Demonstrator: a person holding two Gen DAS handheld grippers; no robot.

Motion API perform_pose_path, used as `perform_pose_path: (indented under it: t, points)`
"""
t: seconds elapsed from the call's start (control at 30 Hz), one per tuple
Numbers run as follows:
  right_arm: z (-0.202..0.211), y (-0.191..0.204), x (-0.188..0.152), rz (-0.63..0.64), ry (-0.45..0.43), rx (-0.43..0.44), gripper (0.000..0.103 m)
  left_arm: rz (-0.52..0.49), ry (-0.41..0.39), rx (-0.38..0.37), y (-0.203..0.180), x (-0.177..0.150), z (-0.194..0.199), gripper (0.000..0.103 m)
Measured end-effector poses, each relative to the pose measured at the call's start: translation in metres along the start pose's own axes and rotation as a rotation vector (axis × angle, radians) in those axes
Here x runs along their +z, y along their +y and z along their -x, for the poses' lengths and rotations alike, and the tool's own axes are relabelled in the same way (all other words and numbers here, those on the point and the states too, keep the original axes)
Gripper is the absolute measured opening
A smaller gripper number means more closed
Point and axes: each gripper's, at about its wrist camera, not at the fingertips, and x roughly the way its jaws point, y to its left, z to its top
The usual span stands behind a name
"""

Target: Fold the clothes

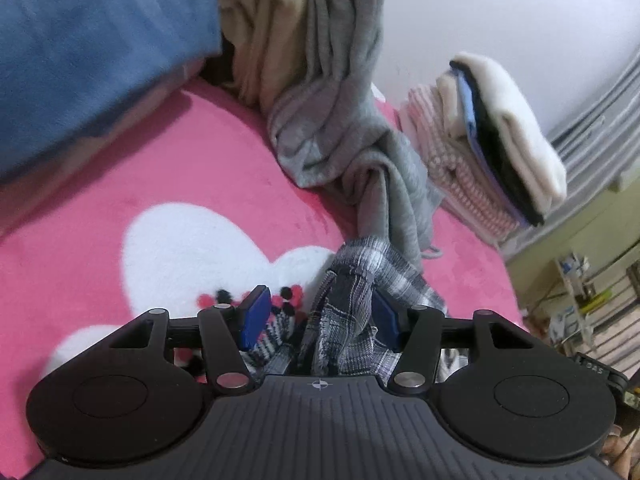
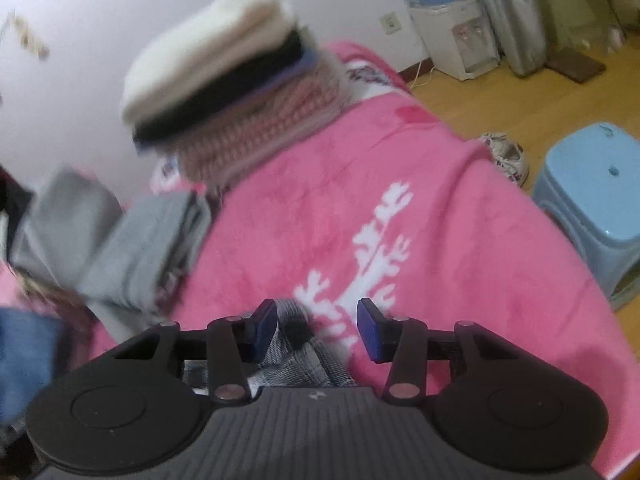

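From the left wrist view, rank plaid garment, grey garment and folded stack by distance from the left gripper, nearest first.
1. Plaid garment: between the left gripper's fingers.
2. Grey garment: just beyond, centre.
3. Folded stack: far right, by the wall.

A bed is carrying the load, covered by a pink blanket [image 1: 208,152] bearing white heart and branch motifs. Lying directly on it: a crumpled grey garment [image 1: 340,128], a plaid cloth [image 1: 352,304], a beige garment [image 1: 264,20], a blue fabric [image 1: 88,40], and a folded stack [image 2: 224,92] sitting near the wall.
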Motion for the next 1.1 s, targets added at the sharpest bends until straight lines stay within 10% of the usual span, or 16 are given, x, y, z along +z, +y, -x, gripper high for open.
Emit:
perform_pose_path:
  t: [0.27,0.57,0.77,1.1]
  points:
    - [0.065,-0.047,0.005,-0.228,-0.101,0.055,0.048,-0.064,-0.094,0.009,0.001,0.011,0.078,0.056]
    - [0.182,-0.035,0.007,-0.126,-0.264,0.041,0.048,-0.171,-0.184,0.014,-0.017,0.002,0.19,0.056]
    - [0.278,-0.021,-0.005,-0.043,-0.291,0.099,0.048,-0.409,-0.052,0.005,-0.056,-0.056,0.238,0.056]
    - [0.313,-0.024,-0.148,0.022,0.07,0.167,0.048,-0.764,0.357,-0.137,-0.088,-0.251,0.263,0.055]
